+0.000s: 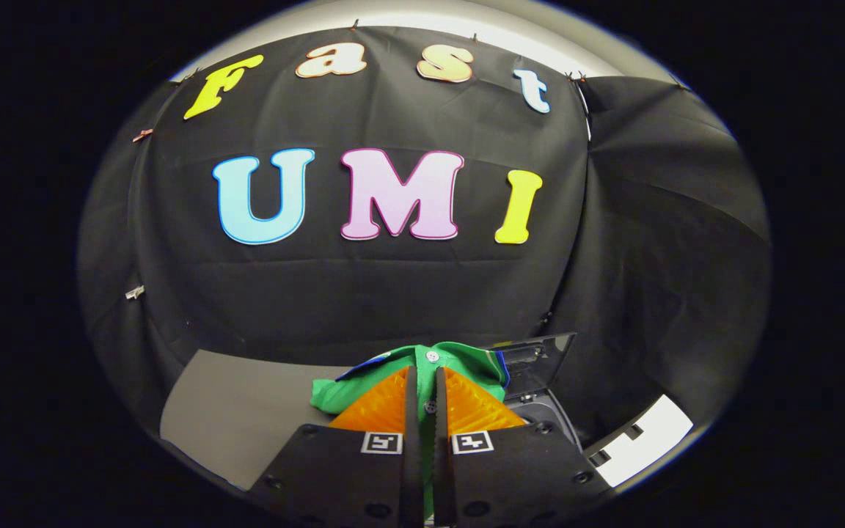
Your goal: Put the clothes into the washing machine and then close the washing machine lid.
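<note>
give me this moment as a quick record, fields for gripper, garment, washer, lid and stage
gripper: gripper, fingers nearly together, pinching a fold of cloth
garment: green shirt with a white button and blue trim, held between the fingers, bunched ahead of them
washer: washing machine just beyond and to the right of the fingers, opening partly visible
lid: washing machine lid raised, open
surface: grey table under the shirt
stage: shirt gripped, not yet in the machine

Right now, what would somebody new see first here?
The green shirt stands out most: the fingers are pinched on it, holding it above the grey table. Just beyond them, to the right, sits the washer with its clear lid standing open.
</note>
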Demonstrator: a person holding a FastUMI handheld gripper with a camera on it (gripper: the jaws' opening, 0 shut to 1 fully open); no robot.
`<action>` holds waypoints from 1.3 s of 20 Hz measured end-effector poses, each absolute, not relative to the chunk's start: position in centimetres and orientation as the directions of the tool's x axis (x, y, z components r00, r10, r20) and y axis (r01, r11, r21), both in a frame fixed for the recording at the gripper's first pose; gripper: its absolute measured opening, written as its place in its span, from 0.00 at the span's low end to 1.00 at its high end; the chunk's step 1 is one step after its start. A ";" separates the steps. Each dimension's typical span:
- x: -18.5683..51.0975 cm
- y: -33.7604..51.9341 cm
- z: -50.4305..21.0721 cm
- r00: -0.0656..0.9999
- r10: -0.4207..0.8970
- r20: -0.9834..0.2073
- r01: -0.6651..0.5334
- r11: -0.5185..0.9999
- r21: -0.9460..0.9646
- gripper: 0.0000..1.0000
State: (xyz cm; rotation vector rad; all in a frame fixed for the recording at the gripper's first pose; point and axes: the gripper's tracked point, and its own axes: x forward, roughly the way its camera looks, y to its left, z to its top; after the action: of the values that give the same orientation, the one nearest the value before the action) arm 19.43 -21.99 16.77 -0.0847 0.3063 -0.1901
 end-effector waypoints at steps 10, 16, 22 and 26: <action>20.6 -33.1 11.8 0.920 -0.132 -0.368 0.096 0.989 -0.113 0.10; 22.3 -38.4 7.1 0.890 -0.173 -0.422 0.143 0.984 -0.103 0.10; 25.2 -42.0 -1.6 0.828 -0.179 -0.531 0.118 0.982 -0.146 0.10; 26.7 -42.4 -7.9 0.792 -0.167 -0.587 0.074 0.981 -0.180 0.10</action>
State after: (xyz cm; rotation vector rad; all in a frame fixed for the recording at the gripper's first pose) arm 26.73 -42.44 -7.95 -0.1510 0.6440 -0.1301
